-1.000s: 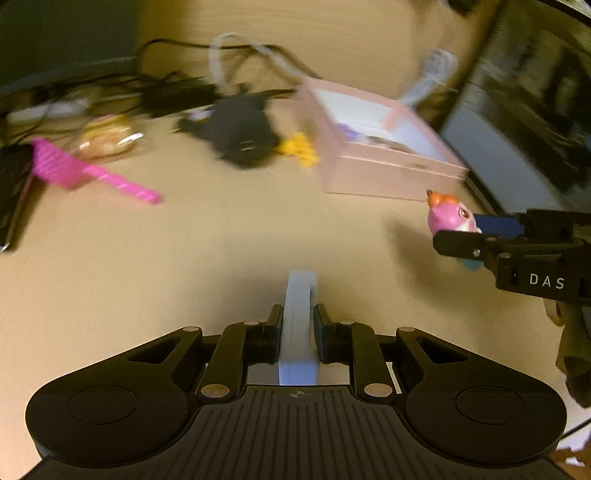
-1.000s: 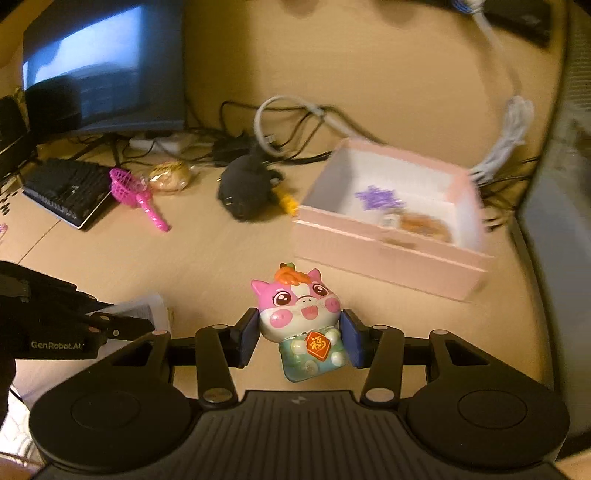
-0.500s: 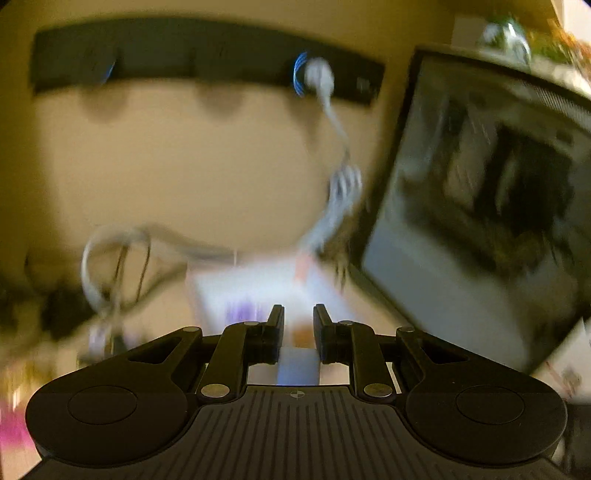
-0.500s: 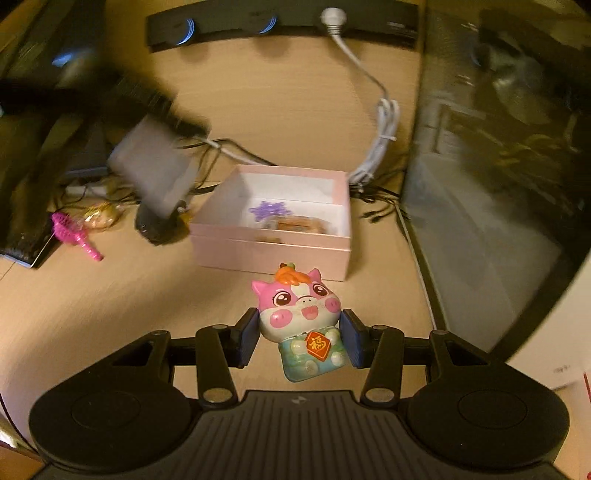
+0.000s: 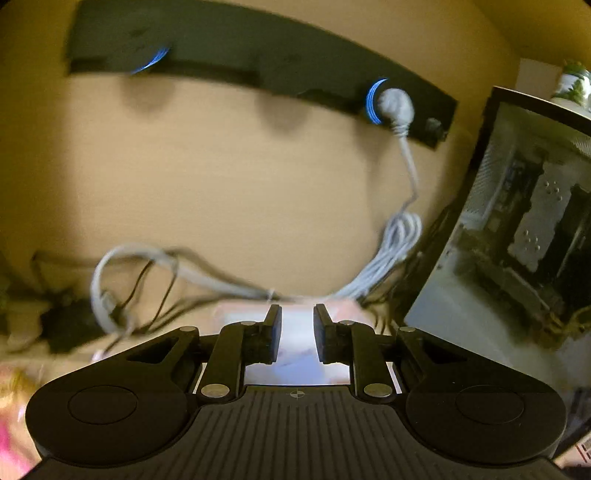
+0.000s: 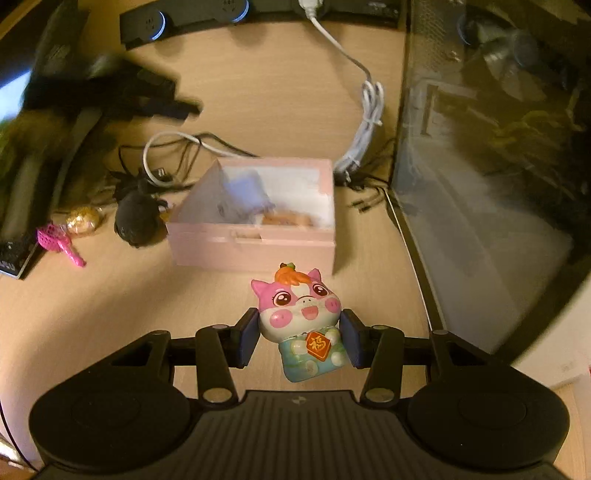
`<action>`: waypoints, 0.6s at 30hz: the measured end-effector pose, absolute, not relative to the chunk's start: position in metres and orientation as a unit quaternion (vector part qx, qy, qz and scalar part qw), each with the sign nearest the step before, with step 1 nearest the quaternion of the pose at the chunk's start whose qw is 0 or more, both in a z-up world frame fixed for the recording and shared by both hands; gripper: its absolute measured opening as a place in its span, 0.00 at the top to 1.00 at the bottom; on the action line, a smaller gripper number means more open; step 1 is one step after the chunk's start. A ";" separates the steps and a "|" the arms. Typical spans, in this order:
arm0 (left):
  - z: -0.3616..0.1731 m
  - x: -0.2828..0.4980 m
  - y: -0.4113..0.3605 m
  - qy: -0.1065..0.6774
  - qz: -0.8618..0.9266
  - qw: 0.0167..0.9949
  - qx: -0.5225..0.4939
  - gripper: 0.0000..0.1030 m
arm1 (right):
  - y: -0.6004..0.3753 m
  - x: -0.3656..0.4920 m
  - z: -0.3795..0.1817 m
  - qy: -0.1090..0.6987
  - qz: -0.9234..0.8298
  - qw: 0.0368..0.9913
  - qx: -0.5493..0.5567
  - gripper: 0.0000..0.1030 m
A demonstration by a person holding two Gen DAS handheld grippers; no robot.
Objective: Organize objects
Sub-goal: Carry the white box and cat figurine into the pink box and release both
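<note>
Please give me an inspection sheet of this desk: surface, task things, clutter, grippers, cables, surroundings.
Surface: wooden desk, bare in front of the box.
Job's things: pink box, open, with a pale flat piece over it and blurred small items inside; pig figurine in front of it; pink scoop, gold wrapped item and dark plush to the box's left.
Clutter: keyboard corner at the left edge.
Grippers: right gripper shut on the pig figurine; left gripper holds the pale flat piece between its fingers.
Cables: white cable from the power strip; dark wires behind the box.
Surroundings: glass-sided case on the right.
</note>
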State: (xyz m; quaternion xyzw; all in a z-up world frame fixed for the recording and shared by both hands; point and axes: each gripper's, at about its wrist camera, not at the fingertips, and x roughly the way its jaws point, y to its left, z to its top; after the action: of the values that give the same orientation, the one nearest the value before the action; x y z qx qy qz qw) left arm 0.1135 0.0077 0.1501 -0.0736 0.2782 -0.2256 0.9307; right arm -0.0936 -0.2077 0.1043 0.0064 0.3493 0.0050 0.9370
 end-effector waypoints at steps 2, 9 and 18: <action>0.137 0.093 0.025 0.293 -0.221 0.927 -0.083 0.80 | -0.206 -0.079 0.110 0.344 0.014 0.939 0.006 0.55; 0.079 0.023 0.080 0.378 -0.174 0.908 -0.044 0.80 | -0.201 0.024 0.143 0.296 0.025 0.954 -0.029 0.55; 0.054 0.001 0.178 0.420 0.003 0.898 -0.133 0.80 | -0.180 0.113 0.153 0.296 0.024 0.955 -0.012 0.17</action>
State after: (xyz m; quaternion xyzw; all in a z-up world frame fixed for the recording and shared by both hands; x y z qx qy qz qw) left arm 0.0007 0.1780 0.0542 -0.1328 0.4200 0.0029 0.8978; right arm 0.1129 -0.1797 0.1528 -0.0122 0.2957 0.0236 0.9549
